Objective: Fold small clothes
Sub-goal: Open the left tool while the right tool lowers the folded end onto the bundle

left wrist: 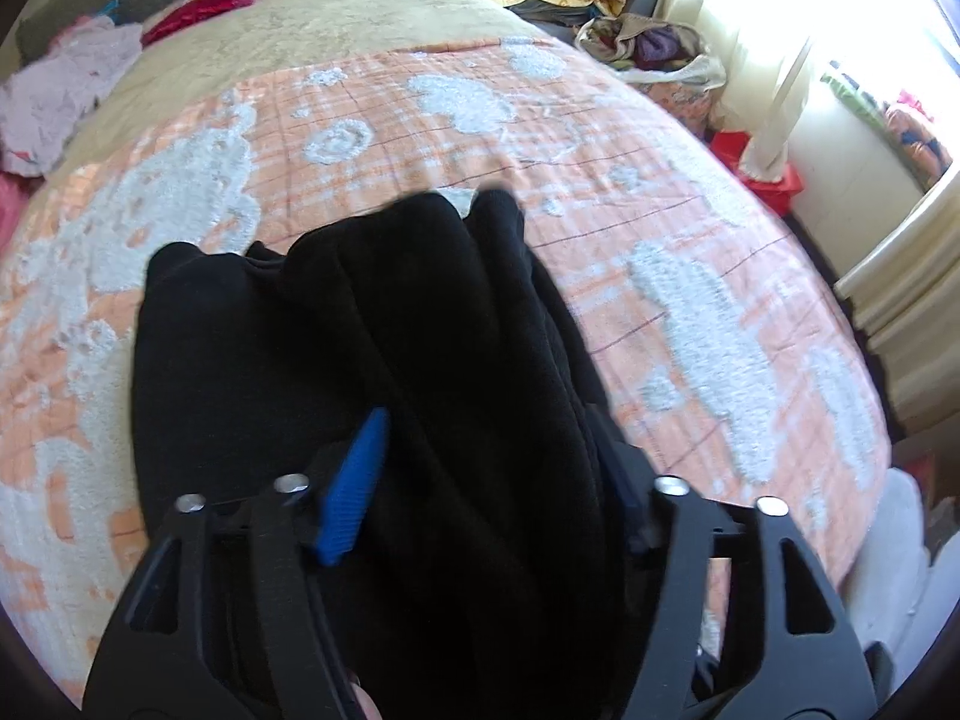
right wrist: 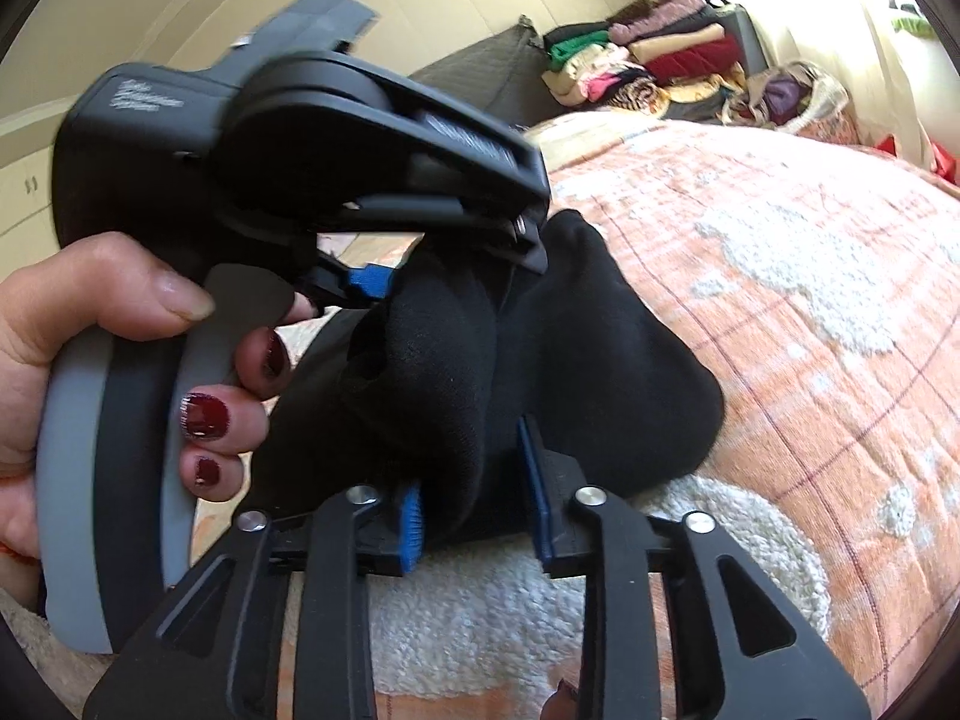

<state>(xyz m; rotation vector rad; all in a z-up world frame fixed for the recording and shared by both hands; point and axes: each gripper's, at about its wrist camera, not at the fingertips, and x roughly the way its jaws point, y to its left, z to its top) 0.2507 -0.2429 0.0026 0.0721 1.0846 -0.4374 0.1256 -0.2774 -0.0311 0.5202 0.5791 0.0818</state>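
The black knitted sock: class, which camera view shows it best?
The right wrist view: the black knitted sock shows its bunched outline, pinched by the left gripper and right gripper. The left wrist view shows only dark folds filling the foreground.

Black linkage jaws, blue pads (right wrist: 410, 516), silver screws; hand (right wrist: 108, 372) with dark-red nails.

We see a bed (left wrist: 420, 138) under an orange-and-white bedspread (right wrist: 810, 312) — stacked folded clothes (right wrist: 648, 66) and a pink garment (left wrist: 66, 90) at its edges.
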